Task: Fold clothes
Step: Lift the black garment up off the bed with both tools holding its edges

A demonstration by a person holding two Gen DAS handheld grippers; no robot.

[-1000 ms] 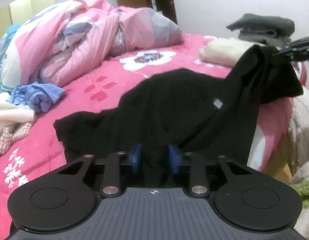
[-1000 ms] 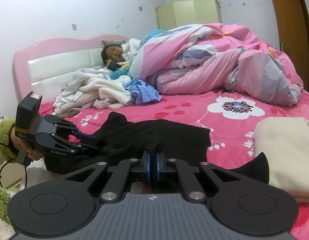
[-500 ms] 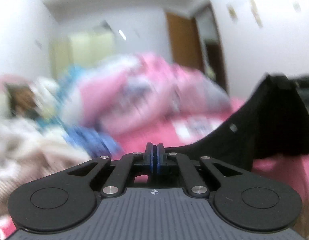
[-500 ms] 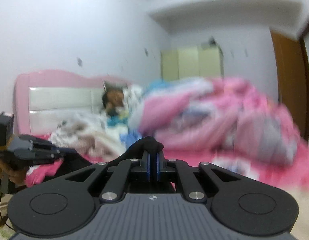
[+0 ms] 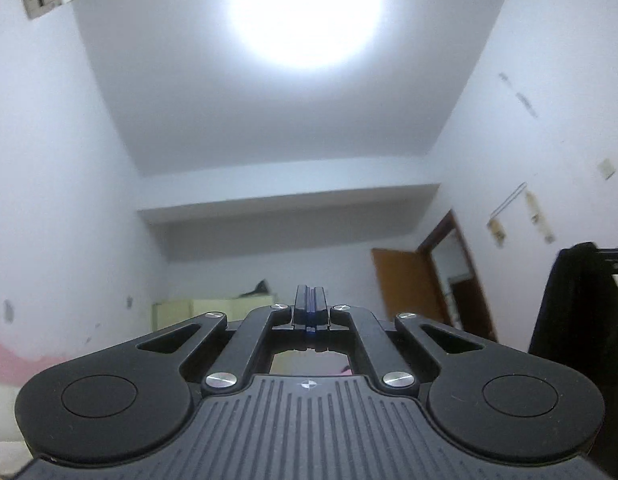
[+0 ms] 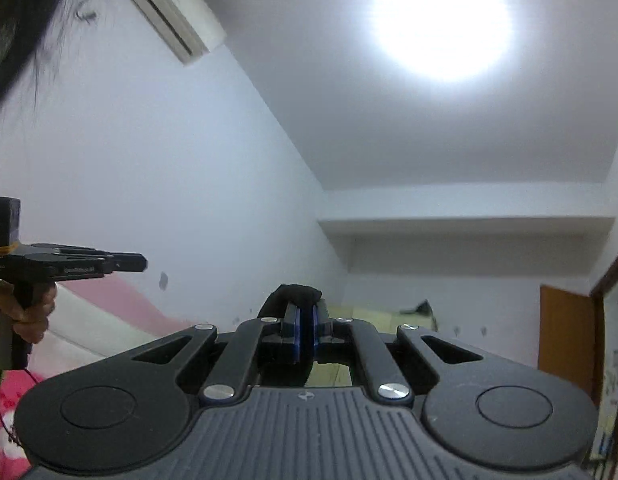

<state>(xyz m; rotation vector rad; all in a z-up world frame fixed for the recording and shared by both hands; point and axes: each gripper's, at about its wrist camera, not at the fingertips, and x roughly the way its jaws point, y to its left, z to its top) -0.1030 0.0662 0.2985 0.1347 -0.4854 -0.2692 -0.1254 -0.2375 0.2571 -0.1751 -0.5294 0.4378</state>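
Note:
The black garment (image 5: 569,320) hangs at the right edge of the left wrist view, below my right gripper (image 5: 617,256). In the right wrist view my right gripper (image 6: 305,312) is shut on a bunched fold of the black garment (image 6: 293,292), which bulges over its fingertips. My left gripper (image 5: 309,296) is shut and points up toward the ceiling, with no cloth visible between its jaws. From the right wrist view my left gripper (image 6: 137,263) is held level at the left by a hand (image 6: 29,316), and nothing hangs from it.
A bright ceiling lamp (image 5: 305,12) fills the top of both views. An air conditioner (image 6: 169,12) is on the left wall. A brown door (image 5: 405,284) and a pale wardrobe (image 5: 205,312) are at the far end, a pink headboard (image 6: 121,300) and pink bedcover (image 6: 5,412) low left.
Both grippers rose and tilted up, from facing the bed to facing the ceiling. The left jaws closed. The black garment went up with the right gripper.

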